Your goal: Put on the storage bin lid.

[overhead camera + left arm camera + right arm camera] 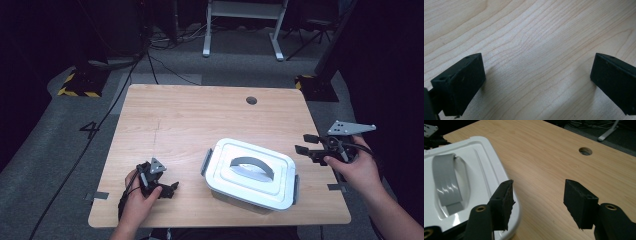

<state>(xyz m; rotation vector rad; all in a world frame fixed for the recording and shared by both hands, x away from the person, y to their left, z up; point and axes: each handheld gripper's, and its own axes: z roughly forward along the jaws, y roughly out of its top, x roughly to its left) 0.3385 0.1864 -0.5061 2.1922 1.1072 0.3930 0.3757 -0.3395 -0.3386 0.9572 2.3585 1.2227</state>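
A white lidded box point(235, 187) with a grey handle point(252, 167) lies on the wooden table point(190, 120), towards the front right. My left gripper point(172, 189) rests low on the table to the box's left, jaws pointing at it. In the left gripper view this gripper point(539, 67) is open over bare wood. Held just past the box's right end, my right gripper point(304, 142) is open too. In the right gripper view its jaws point(540, 190) stand wide with nothing between them, and the box point(484, 162) and its handle point(447, 185) lie at the left.
A round cable hole point(251, 100) sits near the table's far edge, also seen as the hole point(585, 151) in the right gripper view. Grey latches point(206, 161) clip the box's ends. White desk legs point(206, 50) and cables lie on the floor beyond the table.
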